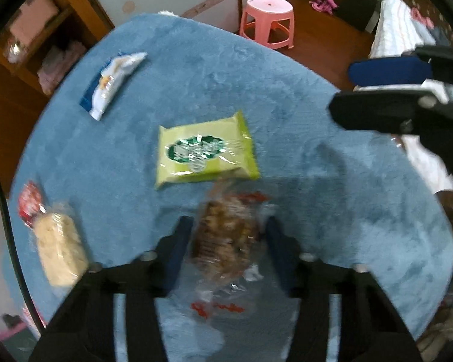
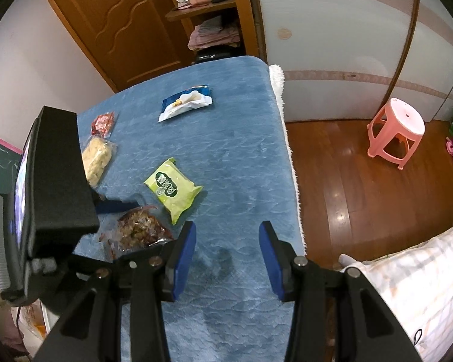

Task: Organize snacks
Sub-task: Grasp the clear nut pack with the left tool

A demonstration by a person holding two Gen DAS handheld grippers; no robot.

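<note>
Straddling a clear bag of brown snacks (image 1: 226, 235) on the blue blanket (image 1: 332, 181), the left gripper (image 1: 226, 226) stands spread, not pinching it. Beyond lies a green packet (image 1: 205, 149), farther a blue-white packet (image 1: 111, 81). The right gripper (image 2: 226, 235) hangs open, empty.

Both views show moderate indoor lighting with a cool cast. The left wrist view is motion-blurred throughout; the clear snack bag (image 1: 226, 238) and the green packet (image 1: 207, 150) are smeared. The right wrist view is sharp. Glare patches sit on the wooden floor (image 2: 347, 187). Soft shadows fall on the blue cover (image 2: 223, 259). Fisheye bending and dark vignetting mark all edges.
</note>
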